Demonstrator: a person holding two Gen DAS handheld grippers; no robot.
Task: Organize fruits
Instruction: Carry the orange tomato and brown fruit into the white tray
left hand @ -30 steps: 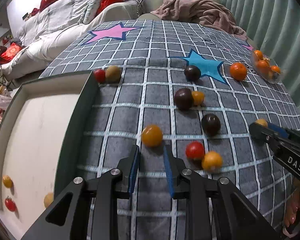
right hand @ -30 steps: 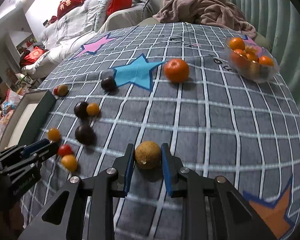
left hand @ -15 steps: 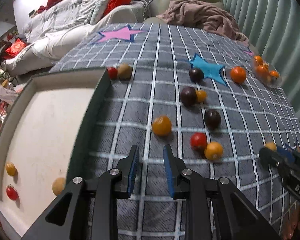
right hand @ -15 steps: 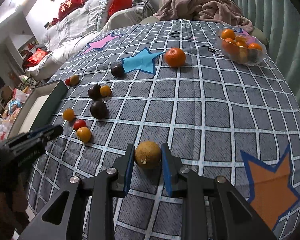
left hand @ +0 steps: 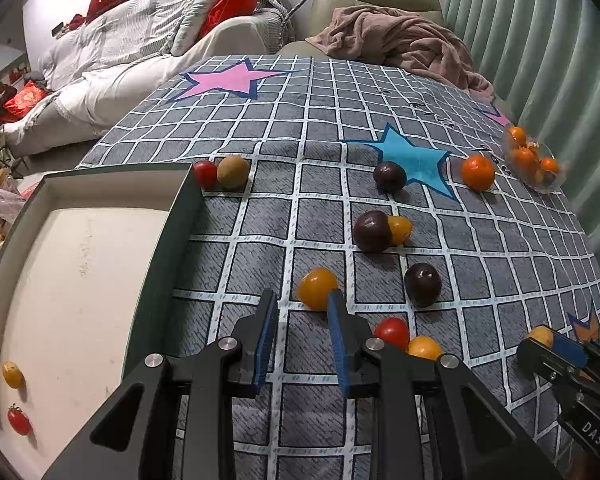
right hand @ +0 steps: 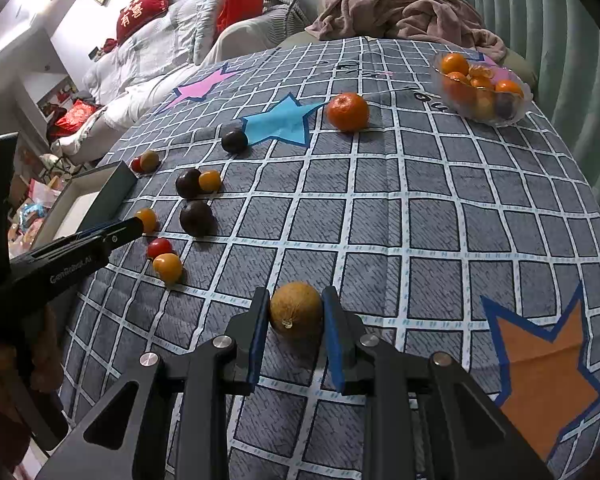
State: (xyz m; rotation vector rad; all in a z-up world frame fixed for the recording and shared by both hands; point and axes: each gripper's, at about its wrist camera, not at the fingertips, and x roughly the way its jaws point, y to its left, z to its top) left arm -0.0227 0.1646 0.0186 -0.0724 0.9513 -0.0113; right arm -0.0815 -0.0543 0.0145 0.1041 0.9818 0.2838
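My right gripper is shut on a brownish-yellow round fruit and holds it above the checked cloth. My left gripper is open and empty, just short of an orange-yellow tomato that sits by its right fingertip. Dark plums, a red tomato and small yellow tomatoes lie scattered on the cloth. A white-bottomed box at the left holds a yellow tomato and a red one. A clear bowl of tangerines stands far right.
A loose tangerine lies near the blue star. A red tomato and a brown fruit sit against the box's far corner. A sofa with a pink blanket is behind the table.
My left gripper has swung back toward the orange-yellow tomato and come close to it. My right gripper has kept its hold on the brownish fruit and shifted slightly.
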